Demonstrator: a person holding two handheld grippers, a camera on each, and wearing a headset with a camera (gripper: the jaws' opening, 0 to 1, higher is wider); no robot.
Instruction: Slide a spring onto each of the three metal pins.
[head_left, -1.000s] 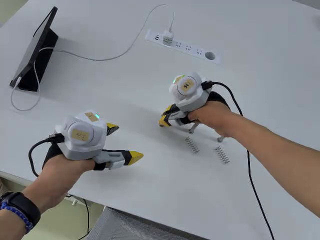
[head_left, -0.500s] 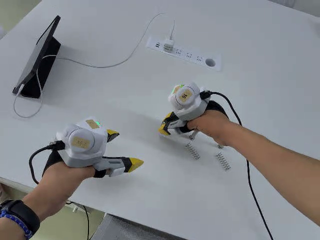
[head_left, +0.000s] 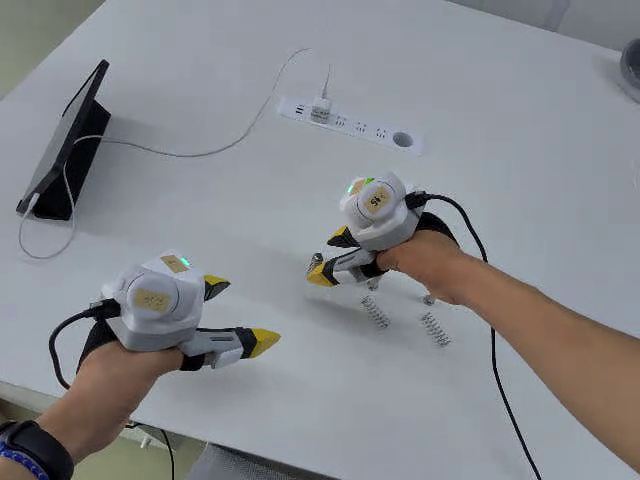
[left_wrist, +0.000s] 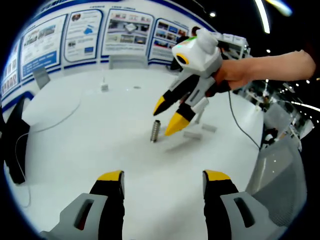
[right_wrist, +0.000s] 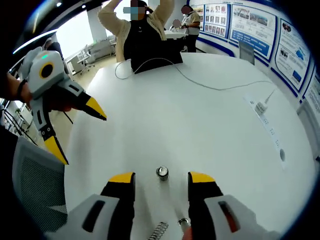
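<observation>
A short metal pin with a spring around it (head_left: 316, 262) stands upright on the white table (head_left: 500, 180), just in front of my right gripper (head_left: 328, 258), which is open. From above, that pin's head (right_wrist: 162, 173) lies between the open jaws of my right gripper (right_wrist: 161, 178). Two loose springs (head_left: 376, 312) (head_left: 432, 328) lie on the table below the right hand, with a bare pin (head_left: 428, 298) beside them. A second pin (right_wrist: 183, 221) and a spring (right_wrist: 159, 231) sit under the right gripper. My left gripper (head_left: 240, 313) hovers open and empty at the near left.
A white power strip (head_left: 350, 112) with a plugged cable lies at the back. A dark tablet (head_left: 62, 140) stands at the far left. The table's front edge runs just below my left hand, over a grey mesh chair (right_wrist: 35, 185). People stand beyond the table (right_wrist: 145, 35).
My right gripper has shifted a little left and risen off the table, and the spring-covered pin now stands uncovered at its tips. The left gripper has held its place.
</observation>
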